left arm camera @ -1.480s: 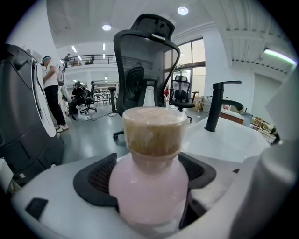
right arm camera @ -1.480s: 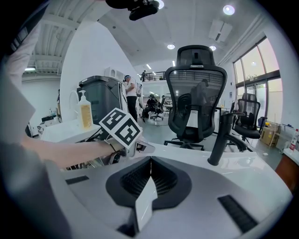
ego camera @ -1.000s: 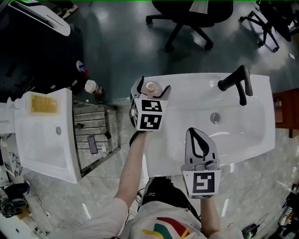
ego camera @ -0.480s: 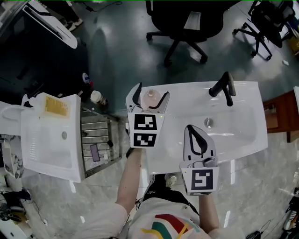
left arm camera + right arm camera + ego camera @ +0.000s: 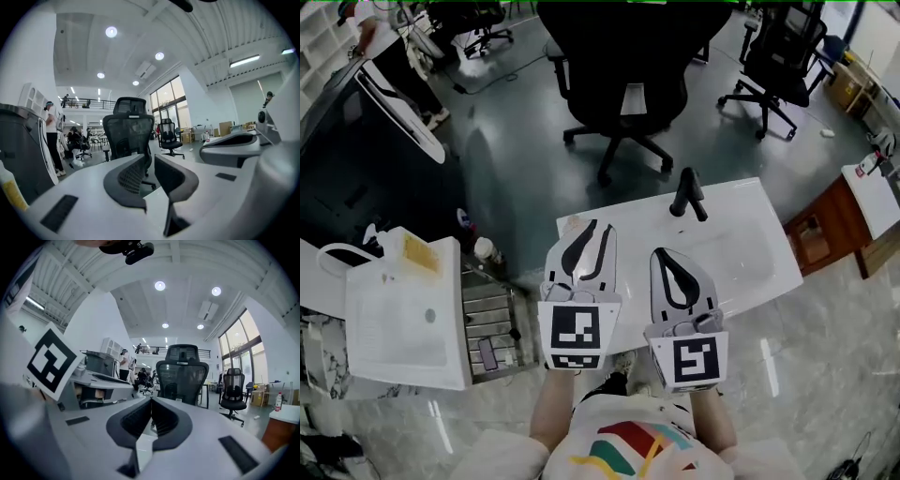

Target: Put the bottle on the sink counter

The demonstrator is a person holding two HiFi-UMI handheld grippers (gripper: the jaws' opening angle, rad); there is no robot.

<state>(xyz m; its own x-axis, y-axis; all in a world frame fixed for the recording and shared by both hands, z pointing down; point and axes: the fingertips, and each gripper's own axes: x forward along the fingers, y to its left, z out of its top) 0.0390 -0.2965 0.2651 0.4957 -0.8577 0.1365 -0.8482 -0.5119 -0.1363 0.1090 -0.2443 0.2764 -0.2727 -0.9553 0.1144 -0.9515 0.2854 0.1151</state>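
Note:
The bottle [image 5: 572,225], pale and small from above, stands on the back left corner of the white sink counter [image 5: 741,234]. My left gripper [image 5: 600,230] is pulled back toward me, just right of the bottle and apart from it. Its jaws are closing, with a narrow gap and nothing between them; the left gripper [image 5: 152,159] view shows only the room through that gap. My right gripper [image 5: 668,253] hovers over the counter's front edge, and in the right gripper [image 5: 151,401] view its tips meet with nothing held.
A black faucet [image 5: 687,195] rises at the counter's back edge. A black office chair [image 5: 623,84] stands on the floor beyond. To the left are a second white basin [image 5: 403,309] and a metal rack [image 5: 487,323].
The left gripper has drawn back from the bottle, leaving it on the counter corner, and its jaws have narrowed. The head view has tilted up to show more floor.

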